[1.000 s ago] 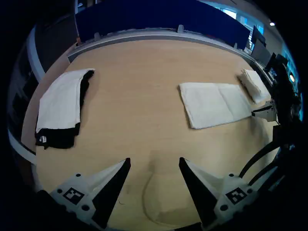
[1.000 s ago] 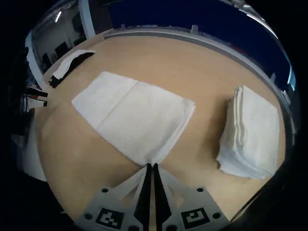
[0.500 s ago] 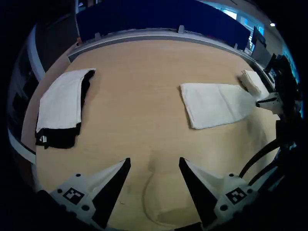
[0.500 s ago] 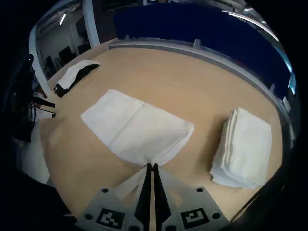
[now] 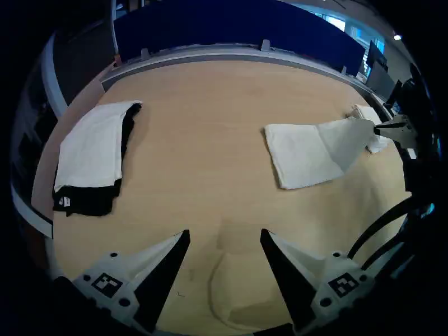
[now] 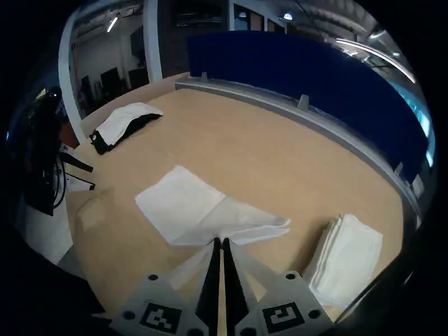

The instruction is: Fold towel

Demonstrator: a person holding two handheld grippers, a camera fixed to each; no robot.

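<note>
Towel (image 5: 302, 157) (image 6: 182, 210) lies white on the pale wooden table (image 5: 213, 112) (image 6: 263, 151), right of the middle in the left gripper view. Most of its cloth is flat, but one corner is held up off the wood. The right tongs (image 6: 219, 242) (image 5: 376, 130) have their fingers pressed together on that corner, and from them the cloth runs down in a slack, slanting fold to the flat part.

The left tongs (image 5: 224, 235) hover over bare table near its front edge, fingers wide apart with nothing between them, well apart from the towel.

A stack of folded white towels (image 6: 347, 263) (image 5: 372, 117) sits near the raised corner; in the right gripper view it lies to the right of the towel without touching it.

On the other side of the table, well apart from all this, lies a pile of white cloth on black cloth (image 5: 89, 151) (image 6: 126, 119). A blue partition (image 5: 224, 22) (image 6: 302, 61) stands along the table's far edge.
</note>
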